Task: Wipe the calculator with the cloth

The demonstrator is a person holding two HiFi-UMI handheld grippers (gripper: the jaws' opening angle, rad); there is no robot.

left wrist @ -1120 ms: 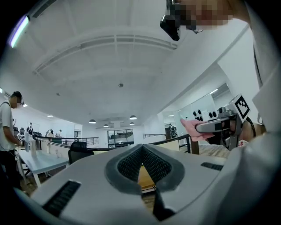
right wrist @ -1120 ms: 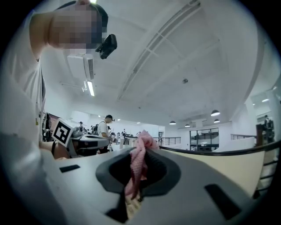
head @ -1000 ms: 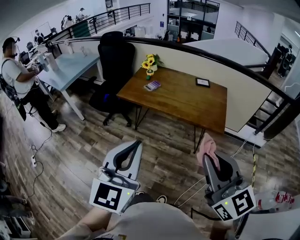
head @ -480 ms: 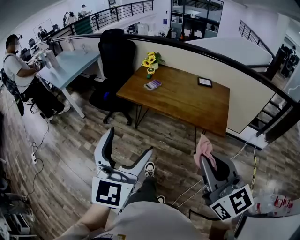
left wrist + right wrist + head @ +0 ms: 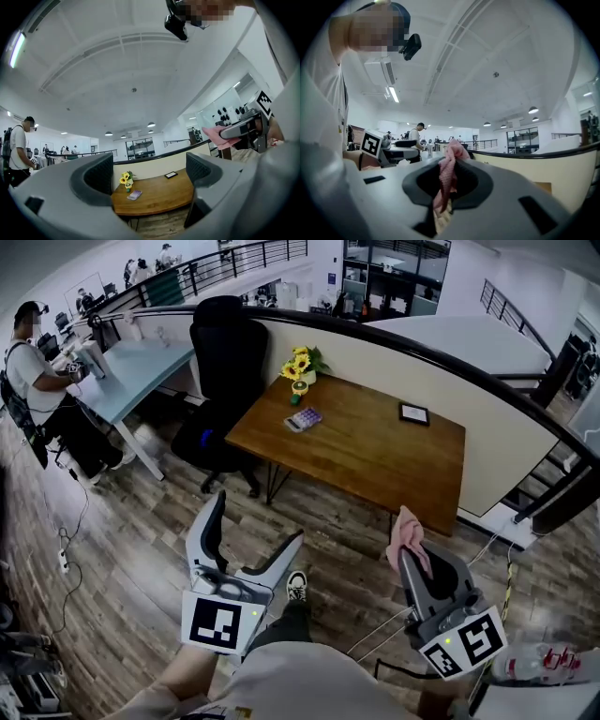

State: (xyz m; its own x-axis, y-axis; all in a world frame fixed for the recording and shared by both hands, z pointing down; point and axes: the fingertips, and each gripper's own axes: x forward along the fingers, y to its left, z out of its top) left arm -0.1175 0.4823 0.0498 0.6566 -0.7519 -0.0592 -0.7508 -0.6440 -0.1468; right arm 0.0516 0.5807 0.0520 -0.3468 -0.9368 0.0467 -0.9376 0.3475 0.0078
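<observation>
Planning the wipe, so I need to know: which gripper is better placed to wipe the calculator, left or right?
Right. The right gripper is shut on the pink cloth, while the left gripper, its jaws just opened, holds nothing. Neither has reached the calculator on the wooden table yet.

A: your cloth (image 5: 409, 532) is pink, right?
B: yep. your calculator (image 5: 305, 418) looks lilac, table (image 5: 375, 465) warm brown wood grain, sunflowers (image 5: 298, 363) yellow, chair (image 5: 228, 343) black, floor (image 5: 141, 549) streaky grey-brown planks.

Soft cloth (image 5: 409, 536), smooth wooden table (image 5: 375, 454)
</observation>
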